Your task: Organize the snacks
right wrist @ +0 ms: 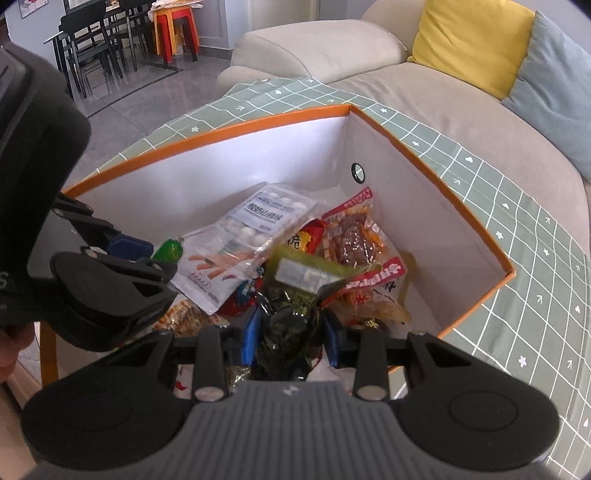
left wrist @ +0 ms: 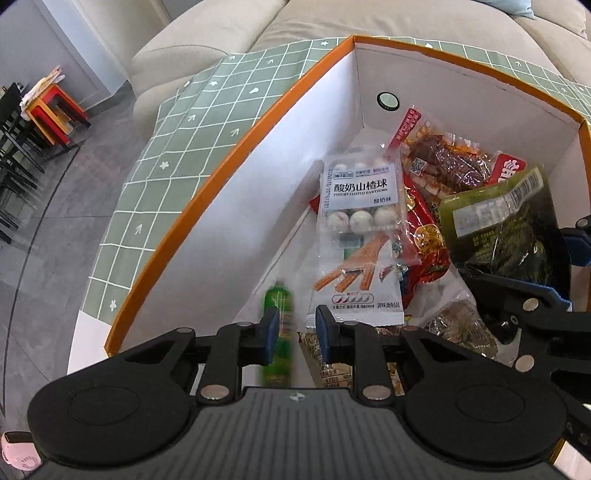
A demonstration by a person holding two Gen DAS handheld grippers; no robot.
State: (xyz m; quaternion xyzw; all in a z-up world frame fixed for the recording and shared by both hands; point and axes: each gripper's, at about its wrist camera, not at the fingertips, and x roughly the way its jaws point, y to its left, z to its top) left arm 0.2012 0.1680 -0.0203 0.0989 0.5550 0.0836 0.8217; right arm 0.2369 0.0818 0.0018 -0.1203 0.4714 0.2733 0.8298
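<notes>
An orange-rimmed white box (left wrist: 221,166) holds several snack packets: a yogurt hawthorn ball pack (left wrist: 360,192), a spicy strip pack (left wrist: 354,284) and a red meat snack (left wrist: 443,162). My left gripper (left wrist: 297,321) is over the box's near left side. A small green packet (left wrist: 279,299), blurred, lies between its fingers beside the left pad, with a gap to the right pad. My right gripper (right wrist: 291,332) is shut on a dark green seaweed packet (right wrist: 295,275) that it holds over the pile. In the left wrist view that packet (left wrist: 498,221) shows at the right.
The box stands on a green checked cloth (left wrist: 166,166) covering a low table. A beige sofa (right wrist: 443,110) with a yellow cushion (right wrist: 469,40) is behind it. Red and orange stools (right wrist: 173,26) and black chairs (right wrist: 92,37) stand across the grey floor.
</notes>
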